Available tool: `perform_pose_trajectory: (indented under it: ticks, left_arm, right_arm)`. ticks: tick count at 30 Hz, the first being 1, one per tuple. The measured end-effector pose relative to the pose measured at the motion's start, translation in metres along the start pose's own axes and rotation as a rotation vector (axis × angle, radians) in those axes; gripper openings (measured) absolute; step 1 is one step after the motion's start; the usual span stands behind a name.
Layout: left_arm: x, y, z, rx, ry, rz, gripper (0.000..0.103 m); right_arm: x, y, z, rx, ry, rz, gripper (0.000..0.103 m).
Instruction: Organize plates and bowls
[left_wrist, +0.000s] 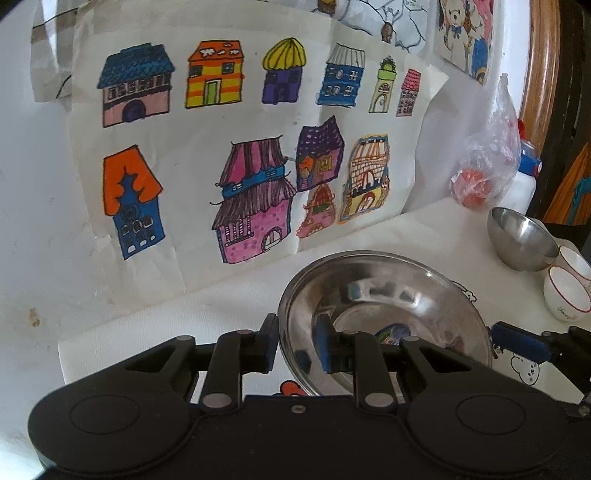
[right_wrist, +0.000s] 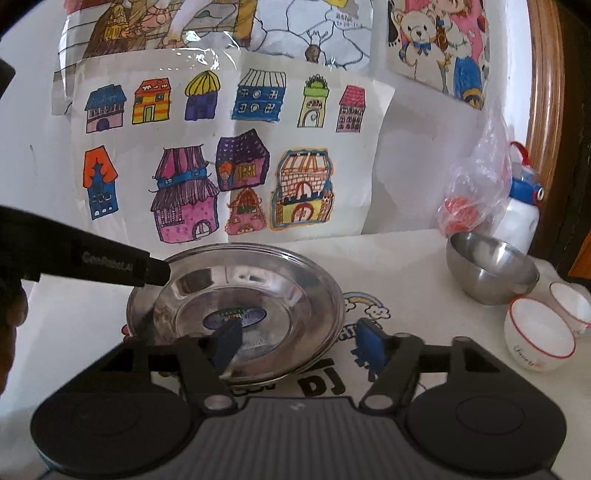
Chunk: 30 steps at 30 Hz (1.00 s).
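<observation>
While the left hand-held gripper (left_wrist: 295, 345) is clenching the near-left rim of the shiny round steel plate (right_wrist: 236, 291), seemingly steadying it on the cartoon-printed white desk (right_wrist: 406, 266), the right hand-held gripper (right_wrist: 301, 341) is standing released, its jaws straddling the plate's near-right rim without pressing it.

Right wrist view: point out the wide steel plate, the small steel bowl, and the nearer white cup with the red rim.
Wide steel plate (right_wrist: 295, 280), right wrist view, inner slope.
Small steel bowl (right_wrist: 480, 284), right wrist view, outer wall.
Nearer white cup with red rim (right_wrist: 532, 350), right wrist view, outer side.
</observation>
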<state>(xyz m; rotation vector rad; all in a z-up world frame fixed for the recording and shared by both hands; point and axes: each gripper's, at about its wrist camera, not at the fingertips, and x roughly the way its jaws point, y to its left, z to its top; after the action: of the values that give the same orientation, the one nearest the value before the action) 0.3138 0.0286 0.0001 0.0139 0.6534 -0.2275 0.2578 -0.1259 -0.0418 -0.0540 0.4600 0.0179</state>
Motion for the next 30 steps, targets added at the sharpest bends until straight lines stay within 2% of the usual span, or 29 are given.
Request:
perform_pose_trajectory:
  ticks: [1, 6, 10, 14, 24, 30]
  left_arm:
    - [-0.001, 0.001, 0.000, -0.007, -0.002, -0.005, 0.028]
    - [-0.012, 0.005, 0.000, -0.028, -0.024, -0.013, 0.035]
    - [-0.029, 0.007, 0.001, -0.045, -0.065, -0.029, 0.052]
    - [-0.048, 0.005, 0.001, -0.066, -0.118, -0.061, 0.066]
    - [-0.095, -0.015, -0.005, -0.047, -0.218, -0.055, 0.084]
    - [-0.115, -0.035, -0.010, -0.039, -0.252, -0.093, 0.093]
  right_arm:
    - [-0.001, 0.001, 0.000, -0.005, -0.004, -0.001, 0.078]
    - [-0.020, 0.000, 0.003, 0.003, -0.058, -0.006, 0.091]
    - [-0.042, -0.002, 0.005, 0.019, -0.112, -0.023, 0.102]
    - [-0.067, -0.007, 0.007, 0.049, -0.177, -0.048, 0.103]
    - [-0.124, -0.037, -0.001, 0.159, -0.284, -0.081, 0.103]
    - [-0.154, -0.061, -0.012, 0.218, -0.317, -0.099, 0.103]
